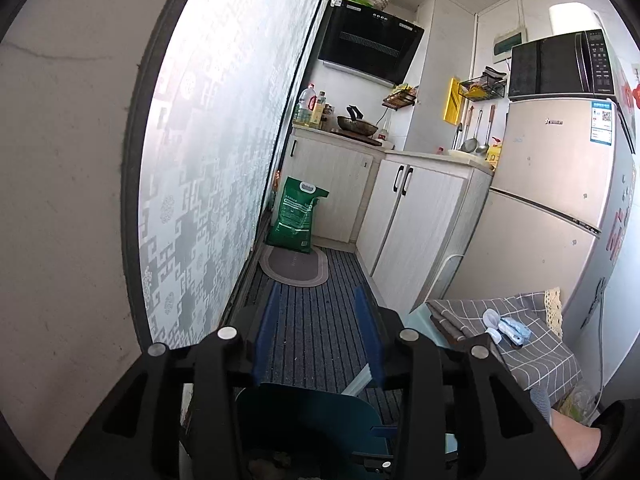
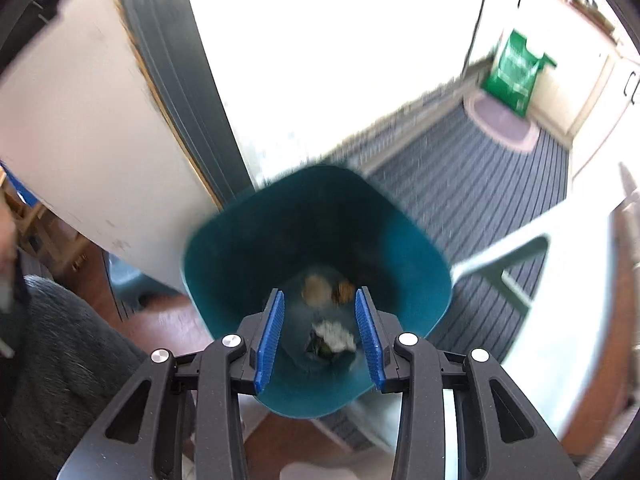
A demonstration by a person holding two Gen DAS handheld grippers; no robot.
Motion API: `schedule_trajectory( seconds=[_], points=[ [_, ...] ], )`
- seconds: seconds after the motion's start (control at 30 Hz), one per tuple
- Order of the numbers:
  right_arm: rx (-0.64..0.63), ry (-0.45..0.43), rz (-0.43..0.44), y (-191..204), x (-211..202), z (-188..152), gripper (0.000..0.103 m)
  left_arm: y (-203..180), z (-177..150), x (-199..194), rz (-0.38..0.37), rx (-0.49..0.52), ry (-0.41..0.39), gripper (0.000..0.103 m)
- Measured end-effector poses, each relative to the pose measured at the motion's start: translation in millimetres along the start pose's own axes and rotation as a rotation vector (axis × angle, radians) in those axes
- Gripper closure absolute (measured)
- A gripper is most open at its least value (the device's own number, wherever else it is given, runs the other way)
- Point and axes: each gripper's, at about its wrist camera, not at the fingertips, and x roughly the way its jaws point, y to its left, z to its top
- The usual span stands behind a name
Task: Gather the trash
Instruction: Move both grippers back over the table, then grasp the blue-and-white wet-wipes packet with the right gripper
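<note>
A teal trash bin (image 2: 248, 240) stands on the floor right below my right gripper (image 2: 319, 338), which points down into it. Crumpled white and green trash (image 2: 332, 338) lies at the bin's bottom, with brownish scraps (image 2: 318, 290) beside it. The right jaws are open, blue pads apart, nothing held between them. My left gripper (image 1: 316, 334) points almost level into the kitchen, open, with only the striped floor mat (image 1: 320, 320) seen between its pads. The bin's teal rim (image 1: 312, 408) shows under the left gripper.
A frosted sliding door (image 1: 208, 160) runs along the left. White cabinets (image 1: 416, 216), a fridge (image 1: 552, 208) and a green sack (image 1: 296, 216) stand ahead. A grey checked cloth (image 1: 520, 336) with small white and blue items (image 1: 508, 328) covers a surface at right. A pale chair leg (image 2: 504, 256) stands beside the bin.
</note>
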Motion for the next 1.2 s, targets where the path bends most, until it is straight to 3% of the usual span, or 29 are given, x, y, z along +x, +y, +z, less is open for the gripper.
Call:
schedule_trajectory(
  seconds=[0.13,0.3,0.43,0.6,0.93,1.03,1.2],
  points=[
    [0.005,-0.101,-0.038,-4,-35,5,0.065,-5,2,1,-0.004,-0.009,-0.007,0.054],
    [0.030,-0.210,-0.091,-22,-76,6,0.061,-23,1,7,-0.023,0.013,0.005,0.053],
    [0.078,-0.286,-0.127,-42,-102,-3,0.051,-36,0,11,-0.036,0.035,0.008,0.050],
    [0.148,-0.367,-0.172,-75,-134,-19,0.029,-54,-2,19,-0.055,0.046,0.024,0.046],
    [0.273,-0.448,-0.251,-130,-167,-62,0.007,-99,-12,41,-0.086,0.096,0.066,0.031],
    [0.306,-0.449,-0.280,-145,-170,-75,0.004,-112,-15,47,-0.095,0.112,0.080,0.026],
    [0.374,-0.430,-0.311,-171,-173,-95,0.004,-135,-20,56,-0.126,0.144,0.100,0.009]
  ],
)
